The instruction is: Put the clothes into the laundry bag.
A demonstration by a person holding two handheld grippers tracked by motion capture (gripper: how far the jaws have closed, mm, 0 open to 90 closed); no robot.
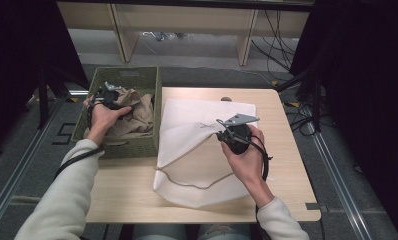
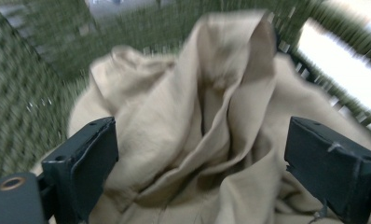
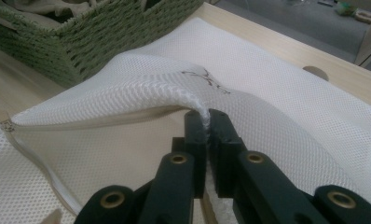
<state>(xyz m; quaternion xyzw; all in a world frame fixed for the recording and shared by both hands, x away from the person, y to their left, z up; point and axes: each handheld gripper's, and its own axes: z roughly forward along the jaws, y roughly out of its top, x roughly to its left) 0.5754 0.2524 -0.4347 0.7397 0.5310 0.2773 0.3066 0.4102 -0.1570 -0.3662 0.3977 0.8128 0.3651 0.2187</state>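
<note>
Right claw (image 3: pixel 207 122) pinches white mesh bag (image 3: pixel 277 107); woven green basket (image 3: pixel 104 32).

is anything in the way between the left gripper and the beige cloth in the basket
Nothing visible. The left gripper hangs open right over the beige cloth inside the green basket, with only cloth between its jaws.

left gripper (image 2: pixel 200 154): jaws wide apart, arm stretched forward-left | right gripper (image 3: pixel 206 126): jaws pinched together, hand (image 1: pixel 244 155) raised, wrist bent
</note>
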